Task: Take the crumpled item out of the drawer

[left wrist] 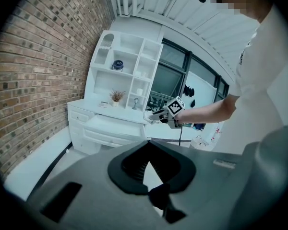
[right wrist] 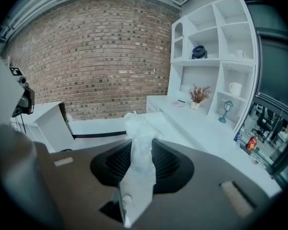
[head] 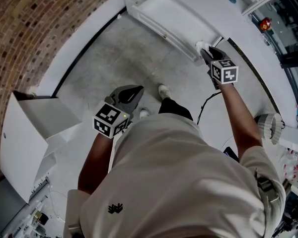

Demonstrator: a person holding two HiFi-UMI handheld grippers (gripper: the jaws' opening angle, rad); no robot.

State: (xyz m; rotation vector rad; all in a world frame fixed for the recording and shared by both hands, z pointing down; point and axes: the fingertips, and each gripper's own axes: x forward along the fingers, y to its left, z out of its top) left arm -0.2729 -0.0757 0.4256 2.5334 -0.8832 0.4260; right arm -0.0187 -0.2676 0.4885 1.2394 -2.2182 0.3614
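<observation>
My right gripper (head: 207, 52) is held out at the right end of the open white drawer (head: 159, 24), just past its corner. It is shut on a crumpled white item (head: 202, 45). In the right gripper view that gripper (right wrist: 142, 139) pinches the item (right wrist: 136, 123), which sticks up past the tips and hangs down between them. The left gripper view shows the right gripper (left wrist: 158, 115) beside the drawer (left wrist: 110, 127). My left gripper (head: 133, 94) hangs low by my body, well away from the drawer. Its jaws meet at the tip, and the left gripper (left wrist: 146, 143) holds nothing.
The drawer belongs to a white cabinet with a shelf unit (left wrist: 129, 66) holding a dark jar, a plant and a cup. A brick wall (head: 35, 29) curves behind. A white box-like unit (head: 35, 133) stands to my left. A cable (head: 204, 104) trails on the grey floor.
</observation>
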